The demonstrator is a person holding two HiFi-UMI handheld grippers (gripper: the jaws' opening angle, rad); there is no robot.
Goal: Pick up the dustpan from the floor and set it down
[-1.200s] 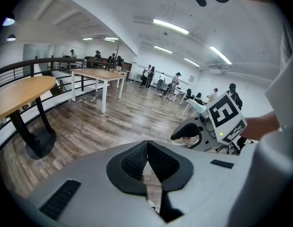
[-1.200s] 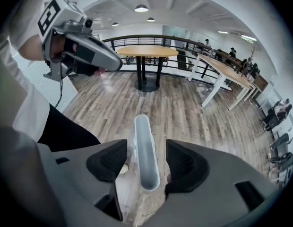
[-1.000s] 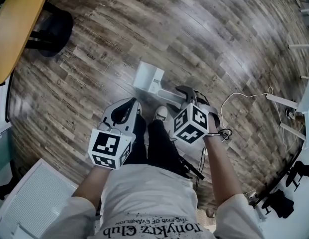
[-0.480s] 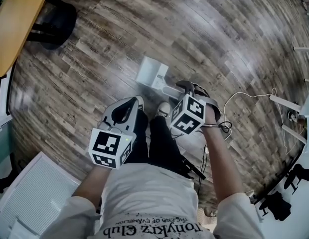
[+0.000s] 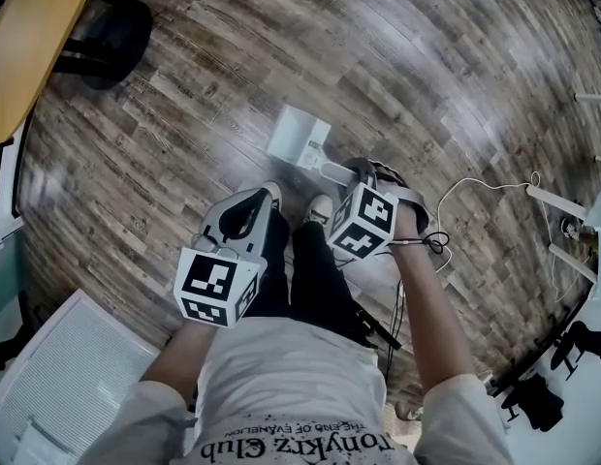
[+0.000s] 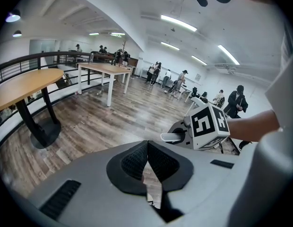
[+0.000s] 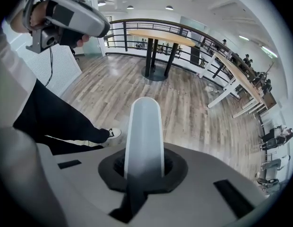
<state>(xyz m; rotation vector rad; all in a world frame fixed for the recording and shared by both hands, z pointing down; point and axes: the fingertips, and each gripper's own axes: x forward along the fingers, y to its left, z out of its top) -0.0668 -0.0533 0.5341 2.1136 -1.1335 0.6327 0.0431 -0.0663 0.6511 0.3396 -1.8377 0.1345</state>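
Head view: wood floor [image 5: 446, 76] around dustpan [image 5: 299, 136]

Grey-brown wood plank floor [image 5: 427, 76], glossy under ceiling strip lights [image 6: 178, 22]. Round wooden table [image 6: 23, 86] on black pedestal beside black railing [image 6: 23, 63]. Long white-legged tables [image 6: 104, 70] farther off. White cable [image 5: 475, 187] lying loose on the floor.

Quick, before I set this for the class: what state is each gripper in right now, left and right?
Left gripper: closed, nothing held.
Right gripper: jaws have just been closing, now shut on the dustpan by its handle.
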